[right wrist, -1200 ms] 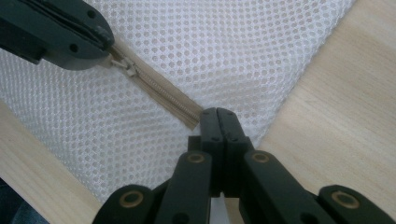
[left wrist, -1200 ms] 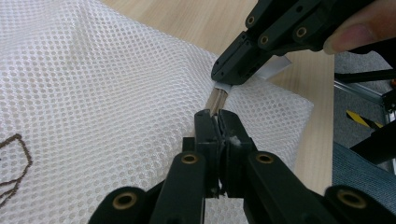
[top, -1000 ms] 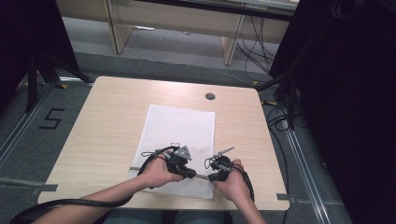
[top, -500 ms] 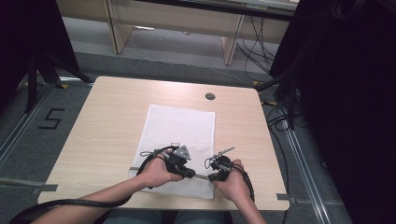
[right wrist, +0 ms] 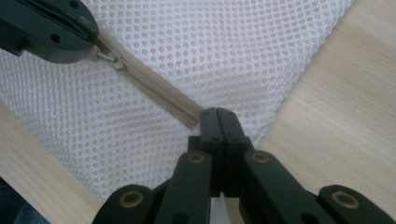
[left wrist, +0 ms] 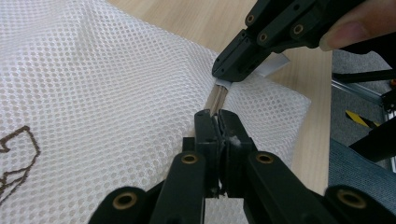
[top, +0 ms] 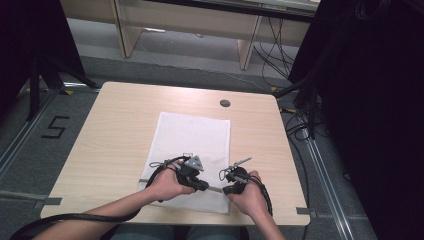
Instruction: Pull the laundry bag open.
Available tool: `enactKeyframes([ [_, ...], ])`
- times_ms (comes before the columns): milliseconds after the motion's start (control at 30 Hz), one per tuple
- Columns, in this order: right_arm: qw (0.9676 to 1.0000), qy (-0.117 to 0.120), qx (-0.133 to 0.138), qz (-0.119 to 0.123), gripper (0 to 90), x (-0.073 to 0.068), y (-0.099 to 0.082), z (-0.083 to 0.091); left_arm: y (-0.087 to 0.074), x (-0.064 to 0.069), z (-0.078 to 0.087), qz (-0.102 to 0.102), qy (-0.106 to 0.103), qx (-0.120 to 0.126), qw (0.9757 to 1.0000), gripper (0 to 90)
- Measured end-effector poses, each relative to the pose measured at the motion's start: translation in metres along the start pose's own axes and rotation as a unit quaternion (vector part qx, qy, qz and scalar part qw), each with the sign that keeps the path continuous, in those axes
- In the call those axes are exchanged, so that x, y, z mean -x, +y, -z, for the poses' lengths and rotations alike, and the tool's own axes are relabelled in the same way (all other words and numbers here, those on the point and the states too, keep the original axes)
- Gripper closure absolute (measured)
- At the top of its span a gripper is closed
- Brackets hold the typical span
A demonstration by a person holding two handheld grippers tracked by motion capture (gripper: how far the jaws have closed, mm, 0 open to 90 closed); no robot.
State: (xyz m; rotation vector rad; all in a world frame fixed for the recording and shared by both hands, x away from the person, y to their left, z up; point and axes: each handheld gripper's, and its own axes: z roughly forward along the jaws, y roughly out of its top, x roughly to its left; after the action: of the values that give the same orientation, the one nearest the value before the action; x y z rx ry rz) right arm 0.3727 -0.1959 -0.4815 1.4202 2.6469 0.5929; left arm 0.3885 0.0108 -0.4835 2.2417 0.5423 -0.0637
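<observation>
A white mesh bag (top: 192, 135) lies flat in the middle of the wooden table (top: 120, 125), with a beige zipper (right wrist: 154, 88) running along its near edge. My left gripper (top: 206, 187) is shut on the zipper pull (right wrist: 112, 59). In the left gripper view its jaws (left wrist: 215, 116) pinch together over the zipper (left wrist: 215, 98). My right gripper (top: 226, 190) is shut on the bag's edge at the zipper's end, jaws (right wrist: 217, 114) closed. The two grippers face each other, a short stretch of zipper between them. Mesh (left wrist: 93, 93) bulges up slightly beside the left jaws.
A round cable hole (top: 225, 103) sits at the table's far side. The floor at left bears a "5" mark (top: 54, 127). Cables (top: 300, 125) and dark equipment stand to the right. The bag has a brown stitched mark (left wrist: 18, 154).
</observation>
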Motion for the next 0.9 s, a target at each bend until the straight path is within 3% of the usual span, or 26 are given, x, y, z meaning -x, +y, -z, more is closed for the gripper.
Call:
enactKeyframes([
  [900, 1.0000, 0.005, 0.001, 0.001, 90.0, 0.0009, 0.0000, -0.0003, -0.0030, -0.0030, 0.0087, 0.008, 0.001, 0.002, 1.0000, 87.3],
])
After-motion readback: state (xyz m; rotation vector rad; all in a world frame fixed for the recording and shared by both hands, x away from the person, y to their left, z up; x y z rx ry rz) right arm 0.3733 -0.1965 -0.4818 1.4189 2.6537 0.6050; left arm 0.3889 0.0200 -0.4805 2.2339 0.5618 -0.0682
